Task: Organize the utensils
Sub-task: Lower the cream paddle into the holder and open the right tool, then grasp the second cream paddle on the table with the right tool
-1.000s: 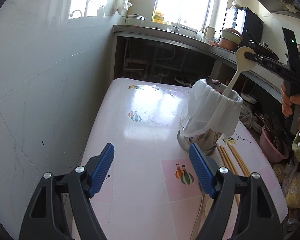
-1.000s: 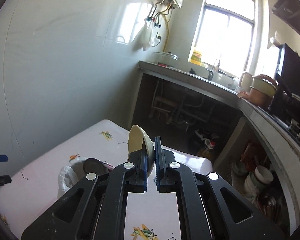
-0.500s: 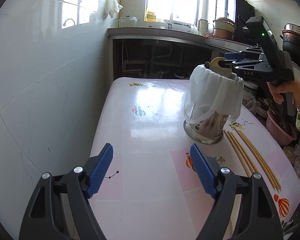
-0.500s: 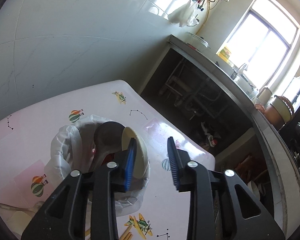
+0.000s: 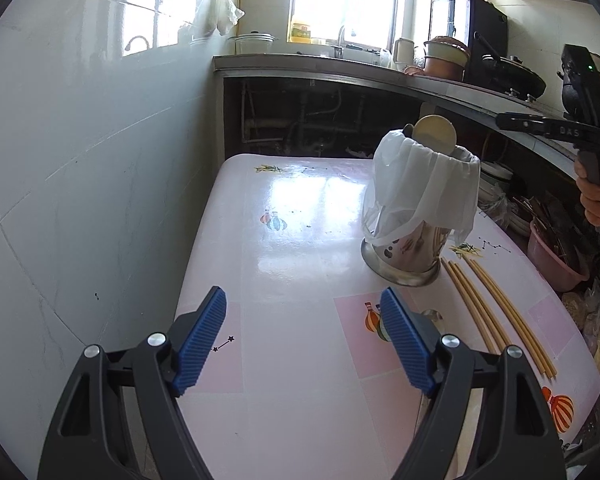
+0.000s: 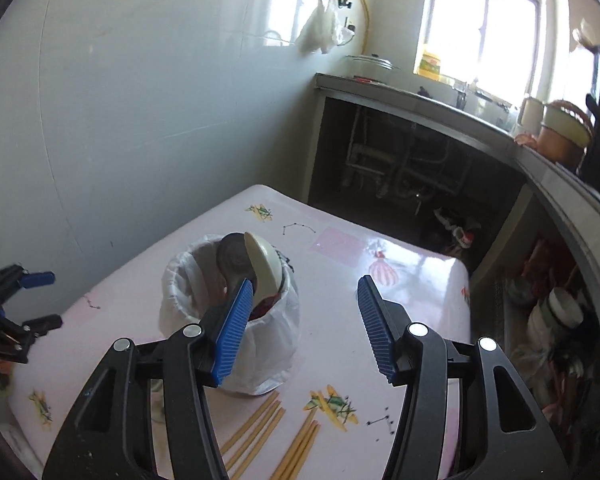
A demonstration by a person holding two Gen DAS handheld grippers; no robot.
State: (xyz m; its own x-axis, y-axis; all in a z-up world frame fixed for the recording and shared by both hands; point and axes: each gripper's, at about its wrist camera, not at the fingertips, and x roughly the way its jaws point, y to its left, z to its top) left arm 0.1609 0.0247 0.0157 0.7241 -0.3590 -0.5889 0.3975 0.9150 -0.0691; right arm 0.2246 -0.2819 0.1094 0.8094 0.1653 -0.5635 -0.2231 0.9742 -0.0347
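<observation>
On the pink table [image 5: 300,360], spoon's in the holder now.
The cream spoon [image 6: 262,266] stands in the bag-lined holder [image 6: 260,344]; right gripper [image 6: 304,328] has just been opening, nothing between its jaws. Left gripper [image 5: 304,340] is spread wide and empty, chopsticks [image 5: 496,312] lying right of the holder.

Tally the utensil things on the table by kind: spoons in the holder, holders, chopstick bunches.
Spoons in the holder: 2, the cream spoon and the dark spoon
Bag-lined holder: 1
Chopstick bunches: 2, the left bunch and the right bunch
Total: 5
</observation>
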